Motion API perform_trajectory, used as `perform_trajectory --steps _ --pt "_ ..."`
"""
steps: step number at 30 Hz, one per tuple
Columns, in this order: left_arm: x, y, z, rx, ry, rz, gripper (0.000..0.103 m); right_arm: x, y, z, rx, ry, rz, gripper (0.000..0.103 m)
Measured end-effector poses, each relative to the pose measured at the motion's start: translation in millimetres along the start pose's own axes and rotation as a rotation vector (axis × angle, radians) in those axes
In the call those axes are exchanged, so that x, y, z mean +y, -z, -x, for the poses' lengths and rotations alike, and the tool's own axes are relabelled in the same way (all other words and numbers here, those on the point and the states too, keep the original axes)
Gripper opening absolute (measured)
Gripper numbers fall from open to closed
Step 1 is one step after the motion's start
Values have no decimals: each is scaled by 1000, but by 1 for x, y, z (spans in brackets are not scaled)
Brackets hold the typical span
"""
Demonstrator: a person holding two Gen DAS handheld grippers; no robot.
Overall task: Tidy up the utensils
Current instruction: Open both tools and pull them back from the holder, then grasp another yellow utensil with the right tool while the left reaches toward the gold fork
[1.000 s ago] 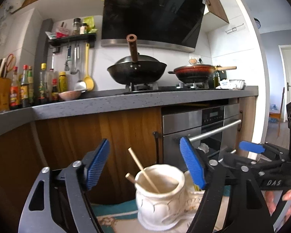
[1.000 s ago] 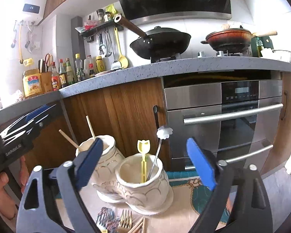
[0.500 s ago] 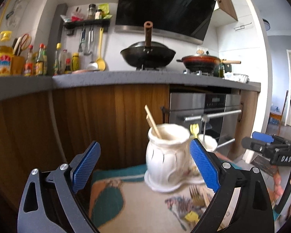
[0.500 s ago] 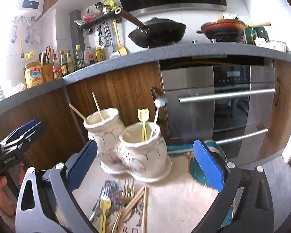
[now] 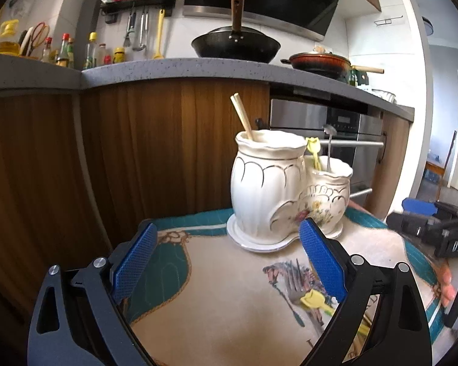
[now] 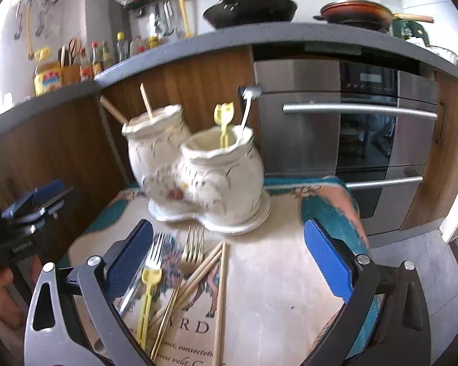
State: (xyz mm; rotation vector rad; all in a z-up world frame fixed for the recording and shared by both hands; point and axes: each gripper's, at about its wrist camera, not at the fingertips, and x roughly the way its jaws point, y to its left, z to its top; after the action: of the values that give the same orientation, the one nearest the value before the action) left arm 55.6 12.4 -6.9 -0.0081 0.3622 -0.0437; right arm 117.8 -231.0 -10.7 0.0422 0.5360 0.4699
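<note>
A white twin ceramic holder [image 5: 265, 189] [image 6: 198, 170] stands on a patterned mat [image 5: 216, 299] [image 6: 278, 274]. Its tall jar holds chopsticks [image 5: 242, 116]. Its short jar [image 6: 219, 167] holds a yellow fork [image 6: 224, 122] and a silver spoon [image 6: 247, 106]. In front of the holder lie two metal forks [image 6: 192, 247], another yellow fork [image 6: 149, 292] and several chopsticks [image 6: 219, 292]. My left gripper [image 5: 229, 262] hangs open above the mat's left part, with nothing between its pads. My right gripper [image 6: 229, 262] is open over the loose utensils and touches none.
Behind the mat run wooden cabinet fronts [image 5: 137, 152] and a steel oven [image 6: 351, 128] with bar handles. A grey counter [image 5: 174, 67] above carries a wok, a pan and bottles. The mat drops off at its right edge [image 6: 345, 207]. A hand [image 5: 448, 283] holds the right gripper.
Both views have sunk and tipped downward, so the mat and loose utensils now show. The left jaws have spread wider. The holder looks closer in both views.
</note>
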Motion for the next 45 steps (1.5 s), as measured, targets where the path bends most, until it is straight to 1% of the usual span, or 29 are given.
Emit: perform_trajectory --steps 2,6,10,14,19,20,21,22,23,24,25,27,29,31,36,40,41,42,45 --pt "4 1 -1 9 2 11 94 7 3 -6 28 -12 20 98" --pt "10 3 -1 5 -1 23 94 21 8 -9 55 -40 70 98" --pt "12 5 -3 13 -9 16 94 37 14 -14 105 -79 126 98" --pt "12 8 -8 41 7 9 94 51 21 -19 147 -101 192 98" --pt "12 8 -8 43 33 10 94 64 26 -20 190 -116 256 97" --pt "12 8 -8 43 35 8 94 66 27 -19 195 -120 265 93" --pt "11 9 -8 43 37 6 94 68 28 -19 202 -125 272 85" --pt "11 9 -8 42 40 4 94 71 30 -20 215 -130 280 81" --pt "11 9 -8 42 41 3 94 74 31 -21 228 -134 286 73" --pt "11 9 -8 42 42 3 94 78 33 -22 245 -139 299 63" --pt "12 9 -8 43 44 5 94 82 36 -24 263 -144 316 57" --pt "13 9 -8 46 45 12 94 88 41 -27 290 -149 343 43" --pt "14 9 -8 46 45 18 94 92 44 -30 316 -162 349 36" --pt "14 9 -7 46 45 17 94 93 46 -34 327 -151 348 35" --pt "12 9 -7 43 44 5 94 97 49 -42 352 -120 338 24" --pt "12 9 -7 43 45 4 94 96 53 -50 371 -119 340 20" --pt "12 9 -7 42 44 5 94 97 53 -50 374 -127 335 13" --pt "11 9 -7 42 44 4 94 97 52 -52 371 -130 330 10" --pt "11 9 -7 44 41 -2 94 88 45 -49 346 -142 291 10"
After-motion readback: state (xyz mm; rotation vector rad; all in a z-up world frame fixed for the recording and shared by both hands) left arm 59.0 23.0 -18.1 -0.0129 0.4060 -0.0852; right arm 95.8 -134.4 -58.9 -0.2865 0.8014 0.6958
